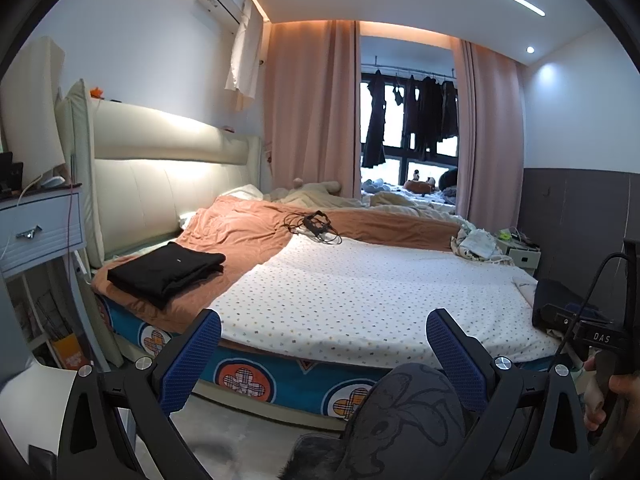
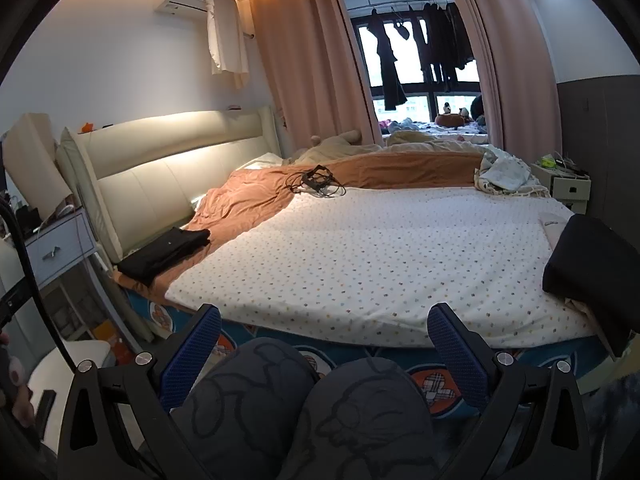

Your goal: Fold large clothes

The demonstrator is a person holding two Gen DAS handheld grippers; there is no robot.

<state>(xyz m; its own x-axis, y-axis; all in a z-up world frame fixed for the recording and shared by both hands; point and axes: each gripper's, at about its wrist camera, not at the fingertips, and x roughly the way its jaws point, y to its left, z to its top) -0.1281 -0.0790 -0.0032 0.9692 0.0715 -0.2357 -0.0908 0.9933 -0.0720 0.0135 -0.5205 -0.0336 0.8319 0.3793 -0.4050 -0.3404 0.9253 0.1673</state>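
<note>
Left wrist: dotted bed sheet, pink curtains.

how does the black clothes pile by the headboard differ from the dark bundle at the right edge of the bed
The black pile is folded flat and neat; the dark bundle sits as a thicker, bulkier lump. The pile lies on the orange sheet near the headboard; the bundle rests on the dotted sheet and overhangs its right edge. Both are dark fabric, on the bed and untouched by either gripper.
</note>
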